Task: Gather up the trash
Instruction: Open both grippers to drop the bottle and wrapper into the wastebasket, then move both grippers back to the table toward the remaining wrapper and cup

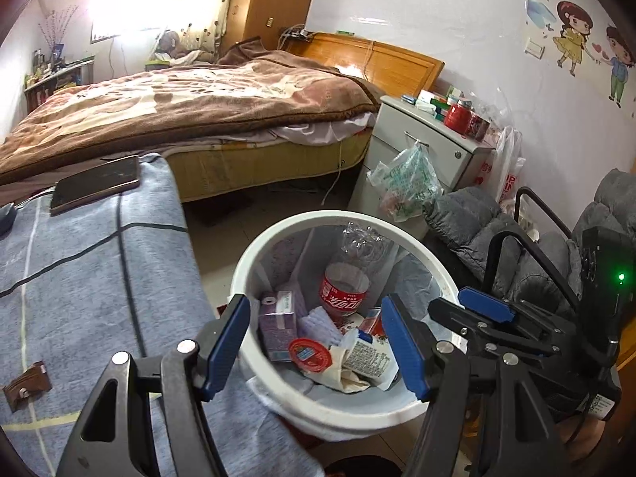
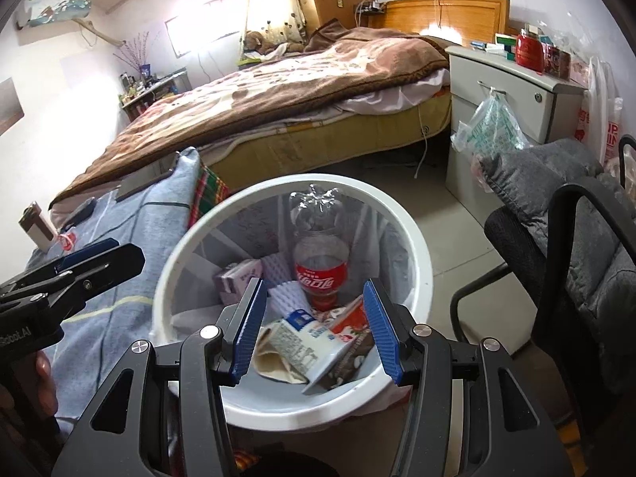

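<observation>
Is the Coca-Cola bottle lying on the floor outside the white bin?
No, the Coca-Cola bottle stands inside the white bin, among the cartons and wrappers.

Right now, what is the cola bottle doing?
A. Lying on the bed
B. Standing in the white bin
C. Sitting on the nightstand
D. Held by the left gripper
B: the cola bottle stands among cartons inside the white bin, while the left gripper and right gripper are both open and hold nothing.
</observation>
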The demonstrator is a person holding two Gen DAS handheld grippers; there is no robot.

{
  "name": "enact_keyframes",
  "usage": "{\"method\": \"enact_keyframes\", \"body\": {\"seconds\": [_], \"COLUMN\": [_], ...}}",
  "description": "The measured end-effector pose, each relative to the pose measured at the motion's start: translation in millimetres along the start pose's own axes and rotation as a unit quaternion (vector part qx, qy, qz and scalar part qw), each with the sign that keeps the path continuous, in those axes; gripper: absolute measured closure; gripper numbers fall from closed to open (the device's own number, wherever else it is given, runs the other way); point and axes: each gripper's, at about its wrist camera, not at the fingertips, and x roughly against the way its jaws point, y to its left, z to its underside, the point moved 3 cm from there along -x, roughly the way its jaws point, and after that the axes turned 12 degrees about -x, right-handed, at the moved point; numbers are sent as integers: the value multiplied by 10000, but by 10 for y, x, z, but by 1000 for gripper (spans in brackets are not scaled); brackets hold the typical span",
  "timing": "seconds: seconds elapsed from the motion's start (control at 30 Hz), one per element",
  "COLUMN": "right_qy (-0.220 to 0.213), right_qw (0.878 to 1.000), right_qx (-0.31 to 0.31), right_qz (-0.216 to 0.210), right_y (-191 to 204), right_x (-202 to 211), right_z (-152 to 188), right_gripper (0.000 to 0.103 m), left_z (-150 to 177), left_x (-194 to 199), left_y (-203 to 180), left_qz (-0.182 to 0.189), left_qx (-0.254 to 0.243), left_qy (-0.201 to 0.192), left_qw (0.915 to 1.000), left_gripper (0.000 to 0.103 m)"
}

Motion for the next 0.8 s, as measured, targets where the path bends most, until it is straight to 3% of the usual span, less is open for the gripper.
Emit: {"method": "enact_keyframes", "body": {"seconds": [0.3,0.8], "right_qy": [-201,-179], "right_qw": [9995,9971], "right_qx": [122,435], "right_qz": [-223,-601], "right_y": [251,764], "right_x": [116,136], "right_z": [67,244], "right_gripper": [50,50], "left_z": [142,510], "left_x": [347,780], "left_y": [253,743], "left_qz": [-196,-755], "left_qx": [163,260], "left_qy": [-219,-352], "left_qw": [9994,9962], "left_gripper": [33,33]}}
